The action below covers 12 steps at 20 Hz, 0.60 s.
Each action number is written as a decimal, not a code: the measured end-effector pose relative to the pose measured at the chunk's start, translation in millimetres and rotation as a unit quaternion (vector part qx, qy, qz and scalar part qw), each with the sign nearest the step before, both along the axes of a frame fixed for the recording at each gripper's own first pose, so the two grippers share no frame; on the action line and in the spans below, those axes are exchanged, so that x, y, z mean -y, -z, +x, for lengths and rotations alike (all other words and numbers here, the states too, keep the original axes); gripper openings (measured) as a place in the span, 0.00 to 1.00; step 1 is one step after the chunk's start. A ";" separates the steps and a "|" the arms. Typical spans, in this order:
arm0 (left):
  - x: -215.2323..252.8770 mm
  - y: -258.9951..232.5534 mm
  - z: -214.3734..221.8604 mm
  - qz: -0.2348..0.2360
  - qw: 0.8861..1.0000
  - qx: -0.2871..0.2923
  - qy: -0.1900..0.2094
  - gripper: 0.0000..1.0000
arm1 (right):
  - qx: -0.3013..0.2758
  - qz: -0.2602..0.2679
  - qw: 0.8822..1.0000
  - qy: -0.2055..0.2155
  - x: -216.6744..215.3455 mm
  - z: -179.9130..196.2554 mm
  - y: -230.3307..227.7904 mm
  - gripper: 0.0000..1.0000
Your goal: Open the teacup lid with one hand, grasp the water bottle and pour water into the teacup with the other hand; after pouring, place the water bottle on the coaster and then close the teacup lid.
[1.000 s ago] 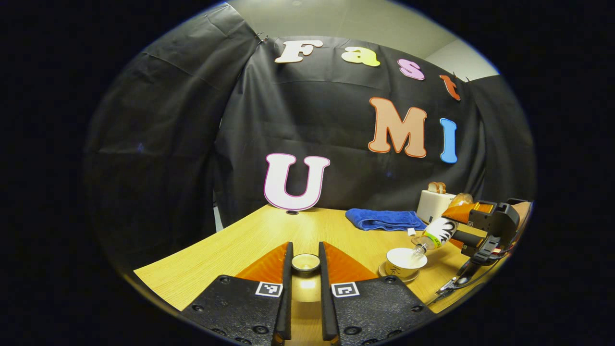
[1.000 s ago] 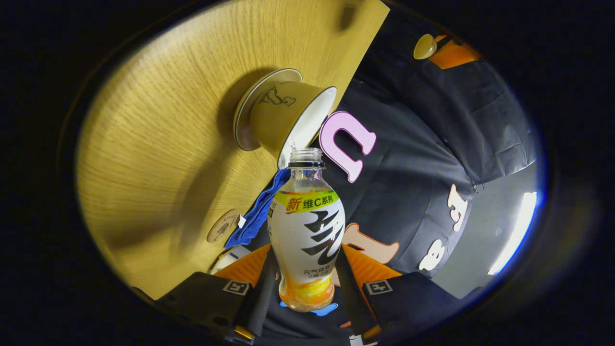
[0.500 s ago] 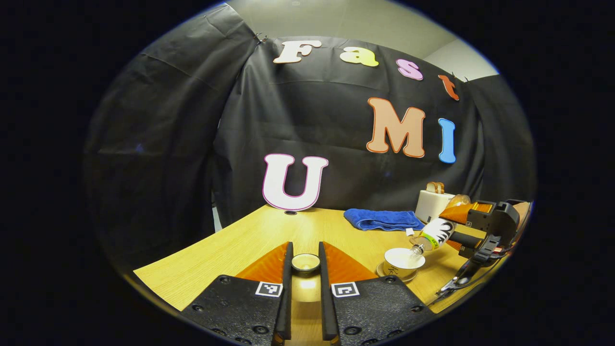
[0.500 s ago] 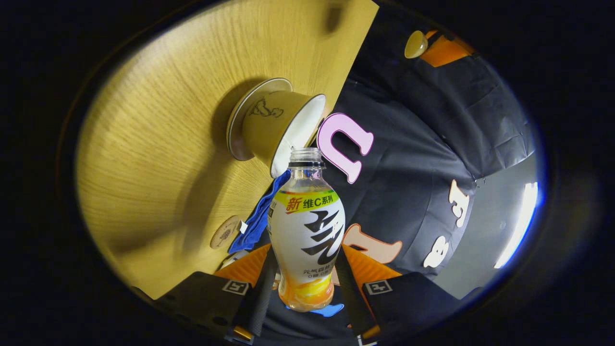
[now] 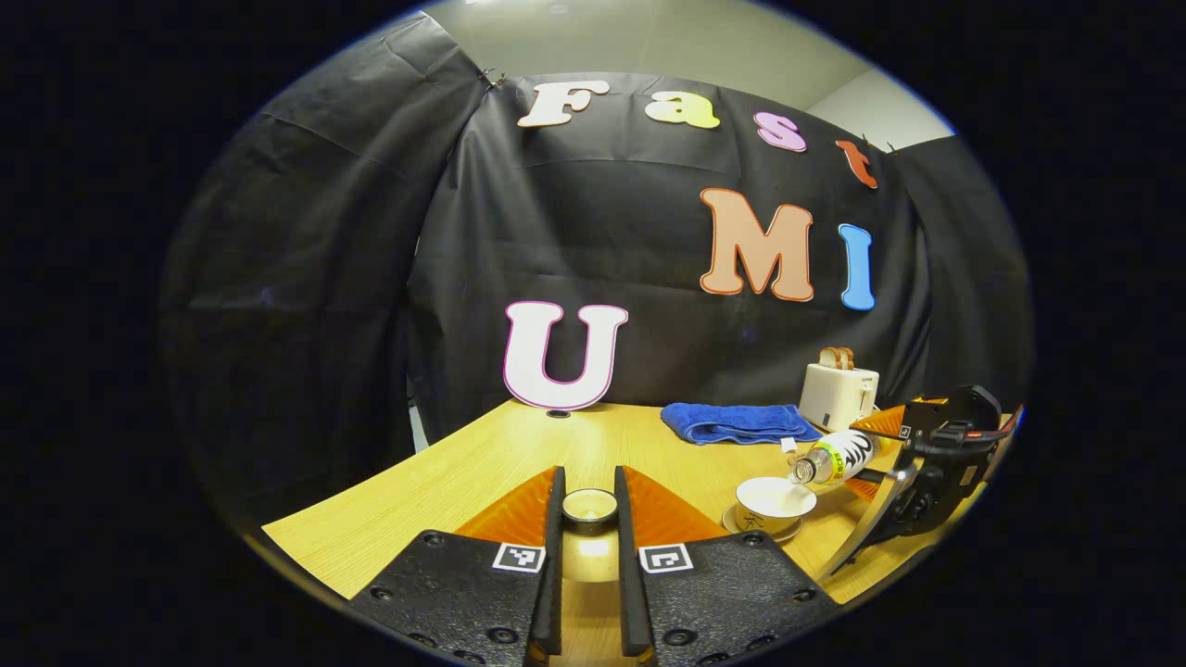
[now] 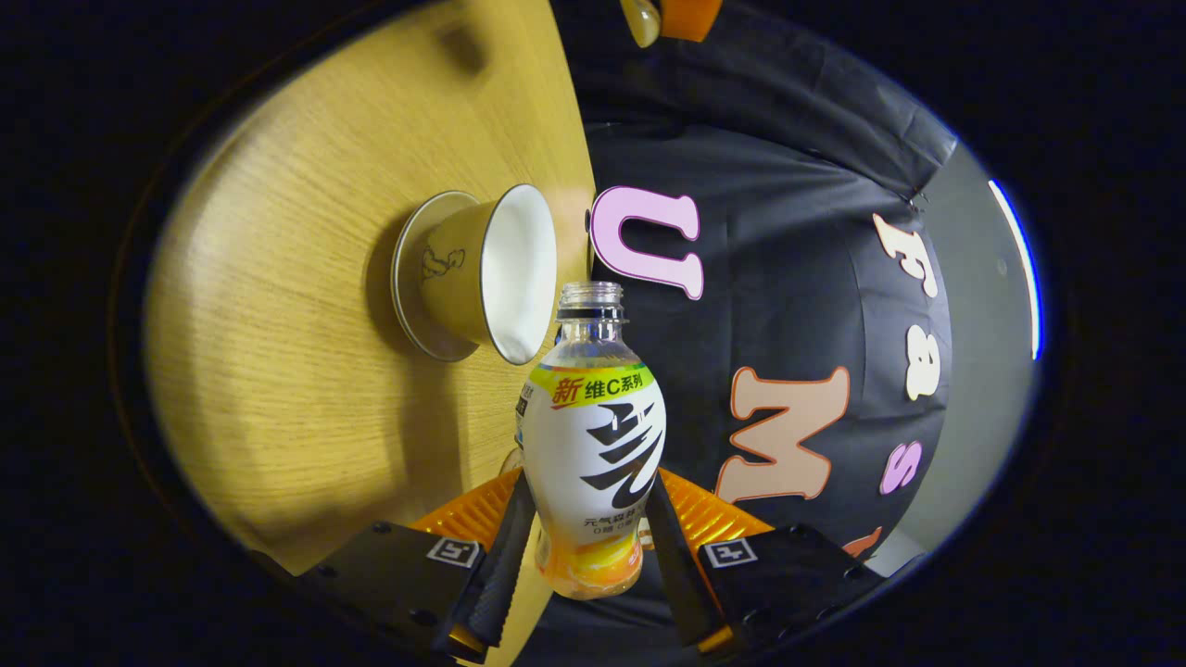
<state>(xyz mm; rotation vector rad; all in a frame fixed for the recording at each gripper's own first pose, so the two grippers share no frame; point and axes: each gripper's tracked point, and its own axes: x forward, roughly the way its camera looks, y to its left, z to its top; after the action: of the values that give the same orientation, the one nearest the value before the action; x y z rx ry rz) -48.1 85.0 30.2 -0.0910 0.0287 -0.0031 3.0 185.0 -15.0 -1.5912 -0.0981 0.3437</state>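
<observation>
Between the fingers of my left gripper (image 5: 588, 484) sits the small round teacup lid (image 5: 589, 507), lifted above the table, and both fingers press on it. The open teacup (image 5: 775, 498) stands on its saucer (image 5: 762, 532) to the right. My right gripper (image 6: 590, 505) is shut on the water bottle (image 6: 593, 435), which has no cap and lies tilted almost level. Its mouth is beside the rim of the teacup (image 6: 463, 278), just above it. In the left gripper view the bottle (image 5: 834, 457) hangs to the right of the cup.
At the back of the wooden table (image 5: 482, 459) lies a folded blue towel (image 5: 737, 421). A white toaster (image 5: 837, 394) with bread stands behind it on the right. The table's edge runs close to the cup in the right gripper view.
The right gripper has rolled back, bringing the bottle from a steep downward tilt into the cup to nearly level, with its mouth drawn off toward the cup's rim. The left gripper has held still with the lid.
</observation>
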 end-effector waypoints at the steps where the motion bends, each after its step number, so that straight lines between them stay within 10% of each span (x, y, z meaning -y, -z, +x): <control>1: 2.6 0.9 0.0 0.004 1.000 -0.002 0.003 0.22 | -0.008 0.018 1.000 0.005 0.5 -1.2 1.2 0.73; 12: 24.9 -5.2 8.8 0.036 0.999 -0.008 0.015 0.22 | -0.150 0.259 0.953 0.047 -2.4 -5.5 12.2 0.72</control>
<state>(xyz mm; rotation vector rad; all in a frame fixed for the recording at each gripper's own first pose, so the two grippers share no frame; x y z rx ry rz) -39.3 60.1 35.4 -0.0192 0.0469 -0.0321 -2.5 187.4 -27.1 -1.0073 0.1149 0.4405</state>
